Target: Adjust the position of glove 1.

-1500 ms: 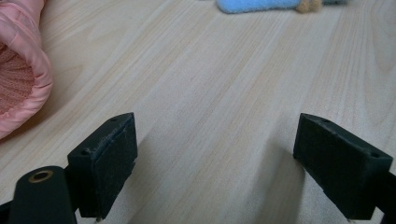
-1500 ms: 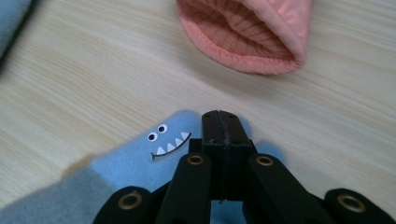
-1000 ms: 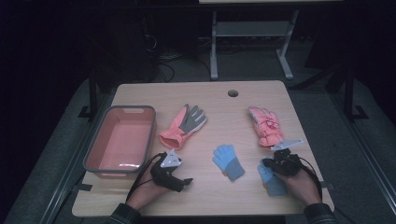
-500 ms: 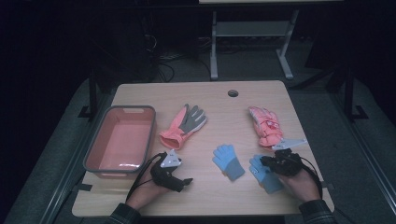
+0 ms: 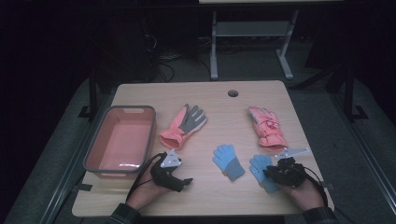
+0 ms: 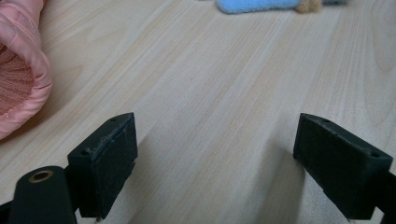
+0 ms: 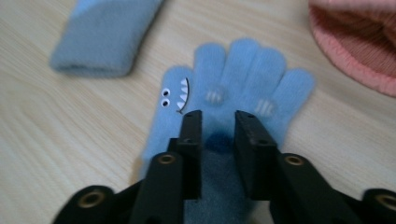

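The right gripper (image 7: 218, 128) pinches a soft blue knit glove with a little face (image 7: 243, 88). The left gripper (image 6: 219, 163) sits wide open over the bare wooden table (image 6: 224, 84).

A light wooden worktop (image 5: 219, 112) with a round cable hole (image 5: 233, 93) near its far edge stands on dark grey carpet. At its left side sits a pink rectangular plastic tub with a grey rim (image 5: 140, 109), open side up. Beyond the far edge, in shadow, stand the grey metal legs and crossbar of another table (image 5: 247, 29), with dark cables (image 5: 164, 63) lying on the floor beside them.
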A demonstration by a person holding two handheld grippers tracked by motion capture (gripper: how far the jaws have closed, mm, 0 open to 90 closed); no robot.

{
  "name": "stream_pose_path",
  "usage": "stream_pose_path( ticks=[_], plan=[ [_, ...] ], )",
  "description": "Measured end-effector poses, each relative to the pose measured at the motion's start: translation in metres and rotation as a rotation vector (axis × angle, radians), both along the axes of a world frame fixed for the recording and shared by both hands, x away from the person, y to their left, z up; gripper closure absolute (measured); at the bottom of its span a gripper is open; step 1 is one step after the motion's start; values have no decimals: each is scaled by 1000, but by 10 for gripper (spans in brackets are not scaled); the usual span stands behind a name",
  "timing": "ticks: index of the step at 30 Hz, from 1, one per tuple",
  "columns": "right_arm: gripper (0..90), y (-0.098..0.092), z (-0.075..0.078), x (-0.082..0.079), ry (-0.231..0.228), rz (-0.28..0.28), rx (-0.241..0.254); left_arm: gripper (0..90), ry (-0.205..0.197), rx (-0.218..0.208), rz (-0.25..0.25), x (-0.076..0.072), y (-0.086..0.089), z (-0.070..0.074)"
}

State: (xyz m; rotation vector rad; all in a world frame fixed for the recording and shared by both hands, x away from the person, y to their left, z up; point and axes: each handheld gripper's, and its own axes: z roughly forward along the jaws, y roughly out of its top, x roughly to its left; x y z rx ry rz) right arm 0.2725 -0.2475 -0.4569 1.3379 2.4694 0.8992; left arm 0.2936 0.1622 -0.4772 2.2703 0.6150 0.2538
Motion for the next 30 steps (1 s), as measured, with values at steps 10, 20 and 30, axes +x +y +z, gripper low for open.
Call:
stream_pose_path(
  ticks=[10,20,30],
  plan=[
    [882,-2,8,1,-47,23,3,128,0,0,0,0,0,0],
    [883,-3,26,9,-105,61,95,128,1,0,0,0,0,0],
    [882,23,41,23,-142,157,196,128,2,-3,3,0,-1,0]
  ],
)
